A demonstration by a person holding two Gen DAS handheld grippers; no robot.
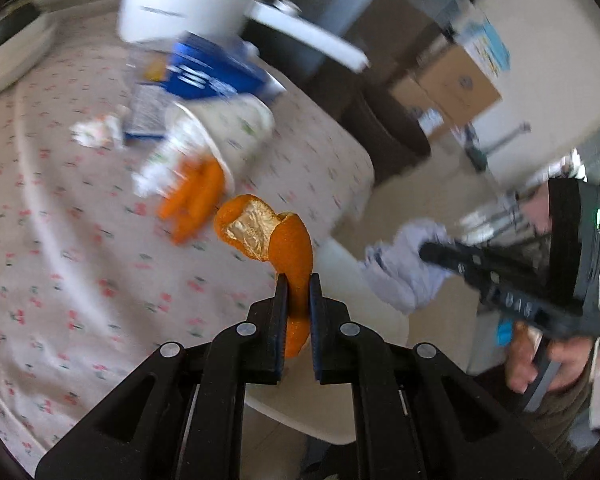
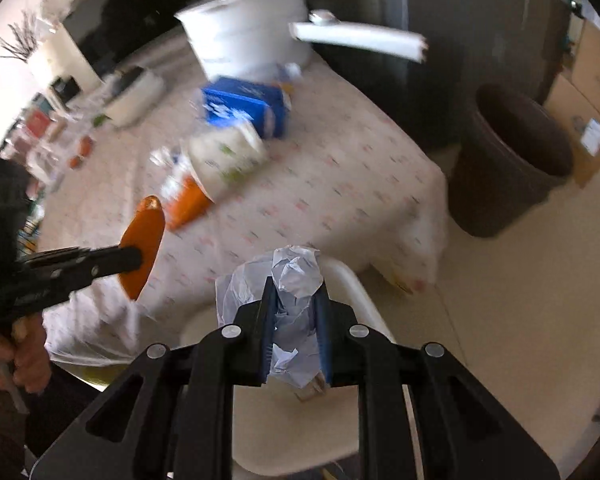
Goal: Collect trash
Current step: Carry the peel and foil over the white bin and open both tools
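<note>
The left tool [image 1: 298, 280] is nearly closed and pinches a long strip of orange peel [image 1: 288, 248] between its two pads. The peel stands up out of the tool, long way pointing up and away, and its top end curls over toward the left (you can see the pale inside there). It hangs in the air over the near edge of the worktop [image 1: 80, 272], which has a cloth with little red flowers. The right tool [image 2: 296, 292] is also nearly closed, and it squeezes a crumpled white paper ball [image 2: 292, 276]. The paper puffs out above the pads and sticks out below them too. It is held past the near edge of the worktop, over a pale chair [image 2: 364, 292]. More trash lies on the worktop, near its middle: another piece of orange peel [image 1: 194, 200], a tipped-over paper cup [image 1: 224, 140], a blue box [image 1: 216, 70] and a small crumpled paper [image 1: 98, 130]. A white pot [image 2: 252, 36] sits toward the far edge. A dark bin [image 2: 508, 160] stands on the floor just past the far right corner.
</note>
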